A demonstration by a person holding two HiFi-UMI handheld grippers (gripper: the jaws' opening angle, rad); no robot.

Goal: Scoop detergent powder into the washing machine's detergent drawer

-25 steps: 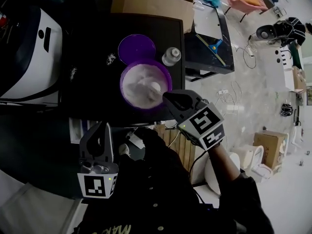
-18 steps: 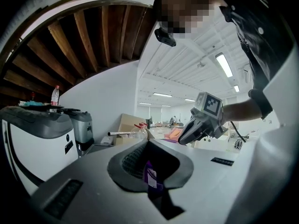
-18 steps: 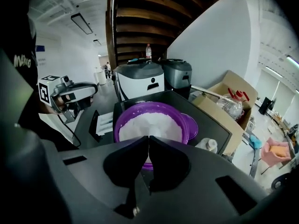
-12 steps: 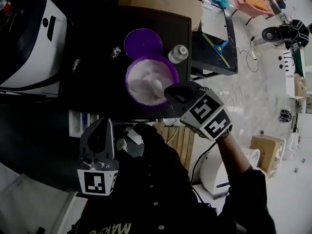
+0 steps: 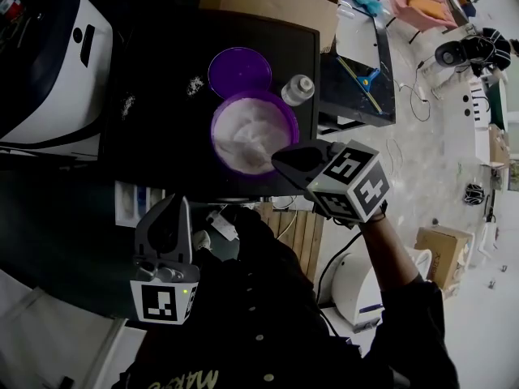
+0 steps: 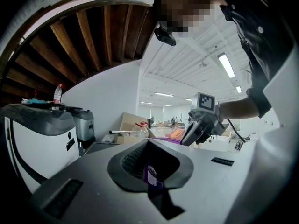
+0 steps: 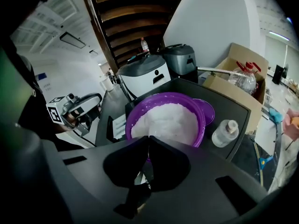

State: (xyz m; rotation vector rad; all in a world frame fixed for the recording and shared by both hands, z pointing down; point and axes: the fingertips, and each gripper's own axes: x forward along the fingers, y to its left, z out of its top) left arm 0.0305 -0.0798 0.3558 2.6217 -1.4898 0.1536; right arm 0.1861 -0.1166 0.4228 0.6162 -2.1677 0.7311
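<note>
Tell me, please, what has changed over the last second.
The right gripper tipped nose-down at the bowl rim, its cube swinging up, jaws shut on a thin white handle. The left gripper, closed on a purple thing, the lid and the bottle stayed put. Nothing was taken or released.

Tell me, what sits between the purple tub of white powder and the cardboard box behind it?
A flat purple lid lies between the tub and the box; the head view shows it best.
</note>
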